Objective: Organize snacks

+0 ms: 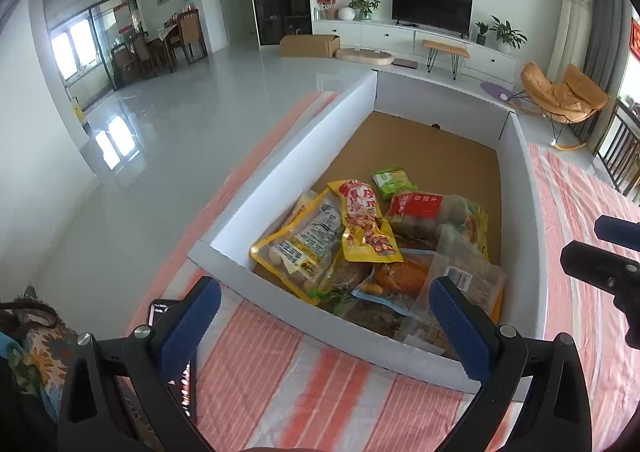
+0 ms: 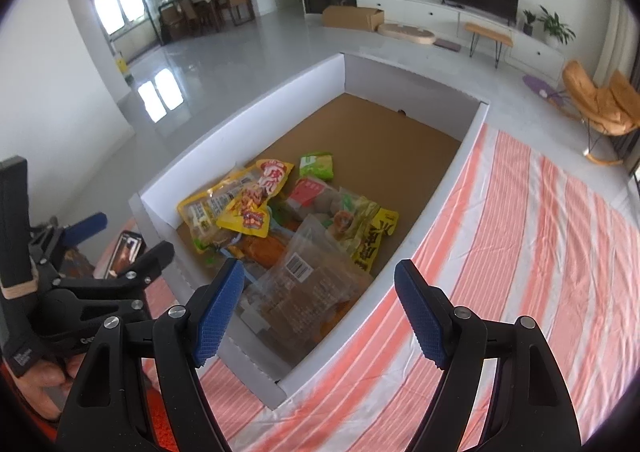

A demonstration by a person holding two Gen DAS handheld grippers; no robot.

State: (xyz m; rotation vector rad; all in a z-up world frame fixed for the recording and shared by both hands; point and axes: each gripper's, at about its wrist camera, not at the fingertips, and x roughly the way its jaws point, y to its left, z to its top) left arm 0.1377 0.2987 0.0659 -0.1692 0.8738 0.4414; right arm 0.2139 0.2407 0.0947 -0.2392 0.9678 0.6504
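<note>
1. While both grippers hang above the striped cloth [image 2: 520, 236], the snacks [image 1: 360, 236] lie piled in the near end of the white-walled box [image 1: 280, 172], at center frame.
2. Low in its view, the left gripper [image 1: 324, 328] is spread wide, grasping nothing.
3. Low in its view, the right gripper [image 2: 320, 312] is likewise released and empty.
4. Between each gripper and the pile stands the box's near wall.
5. At lower left, a phone [image 2: 126, 252] lies just beside the box.
6. A TV [image 1: 432, 6] sits upper right.

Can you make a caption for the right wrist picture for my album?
Open right tool hovers over a white cardboard box of mixed snack packets on a pink-and-white striped cloth.
</note>
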